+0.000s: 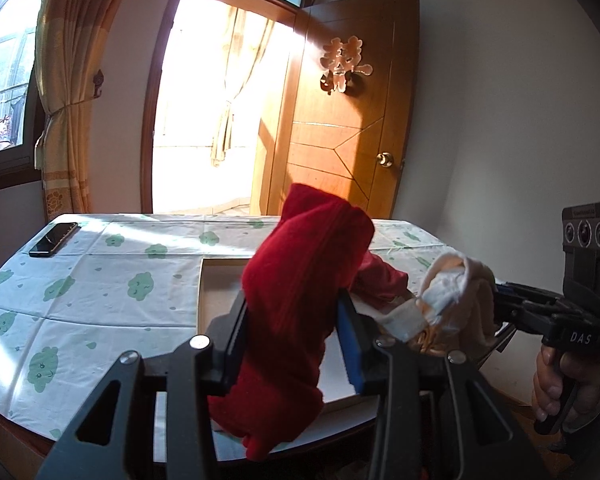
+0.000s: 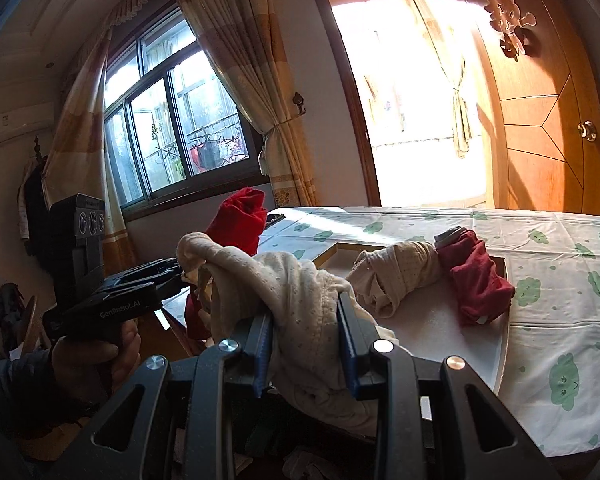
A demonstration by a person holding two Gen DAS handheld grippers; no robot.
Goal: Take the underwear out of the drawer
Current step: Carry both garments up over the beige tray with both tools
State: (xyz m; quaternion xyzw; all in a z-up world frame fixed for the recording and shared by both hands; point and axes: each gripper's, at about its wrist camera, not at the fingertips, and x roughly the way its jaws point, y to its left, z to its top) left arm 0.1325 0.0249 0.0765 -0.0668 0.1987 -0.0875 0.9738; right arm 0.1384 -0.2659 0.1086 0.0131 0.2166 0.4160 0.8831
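Note:
My left gripper [image 1: 292,332] is shut on a rolled red underwear [image 1: 300,280], which sticks up between the blue pads and hangs below them. In the right wrist view my right gripper [image 2: 306,340] is shut on a cream underwear [image 2: 300,300] that drapes over both fingers. Each gripper shows in the other's view: the right gripper [image 1: 496,300] with its cream bundle [image 1: 456,292], and the left gripper [image 2: 180,270] with the red roll [image 2: 240,220]. Both are held up in front of the table. A cream roll [image 2: 396,276] and a red roll [image 2: 476,284] lie on a white tray [image 2: 420,328].
The table carries a white cloth with green clouds [image 2: 560,280]. A black phone [image 1: 54,239] lies at its far left corner. Behind stand an open wooden door [image 1: 348,120], a bright doorway and a curtained window [image 2: 172,120]. A hand [image 1: 552,384] grips the right tool.

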